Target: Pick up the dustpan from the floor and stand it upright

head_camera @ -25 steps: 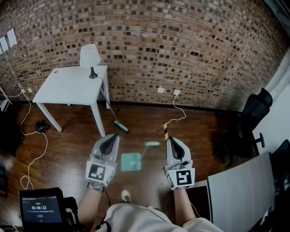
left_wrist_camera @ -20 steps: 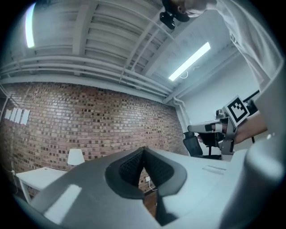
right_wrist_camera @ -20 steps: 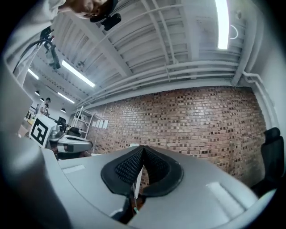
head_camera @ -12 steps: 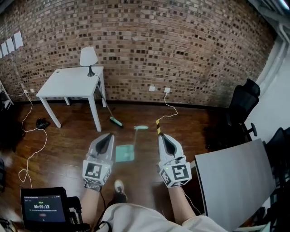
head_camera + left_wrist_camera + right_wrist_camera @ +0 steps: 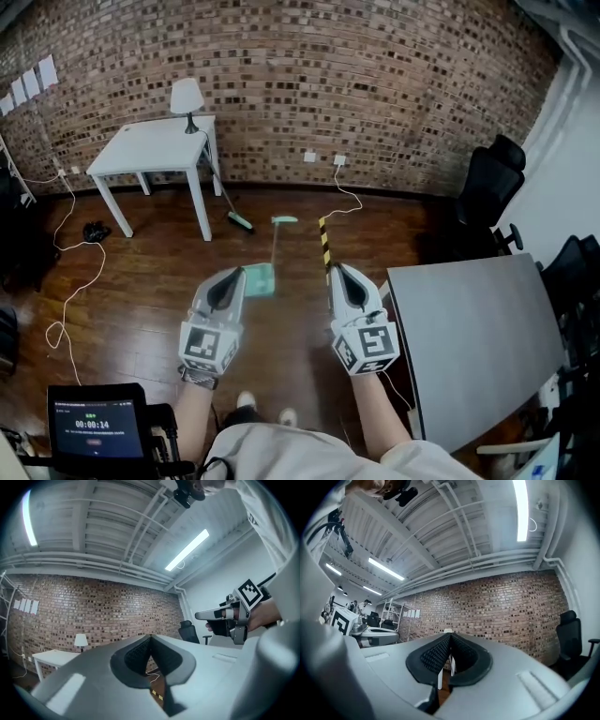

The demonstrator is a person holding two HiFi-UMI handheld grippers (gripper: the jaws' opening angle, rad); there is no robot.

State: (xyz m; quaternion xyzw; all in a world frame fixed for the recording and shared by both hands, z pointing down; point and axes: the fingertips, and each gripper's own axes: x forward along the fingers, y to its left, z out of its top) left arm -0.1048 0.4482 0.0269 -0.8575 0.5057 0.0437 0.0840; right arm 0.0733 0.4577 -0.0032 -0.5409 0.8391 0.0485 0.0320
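The teal dustpan [image 5: 260, 280] lies flat on the wooden floor, its long handle [image 5: 275, 246] running away toward the brick wall. In the head view my left gripper [image 5: 232, 275] is held above the floor, its tip overlapping the pan's left edge in the picture. My right gripper [image 5: 336, 270] hovers to the right of the pan. Both are shut with nothing between the jaws, as the left gripper view [image 5: 151, 637] and the right gripper view [image 5: 450, 635] show. Neither touches the dustpan.
A broom [image 5: 231, 214] leans on a white table [image 5: 150, 148] that bears a lamp [image 5: 187, 97]. A yellow-black strip [image 5: 324, 240] lies on the floor. A grey desk [image 5: 469, 328] stands at the right, a black chair [image 5: 489, 186] behind it. Cables [image 5: 73, 281] trail at the left.
The view has pulled back from the wall. The dustpan sat lower, between the grippers near my foot; now it lies further up, level with their tips. Both grippers stayed shut.
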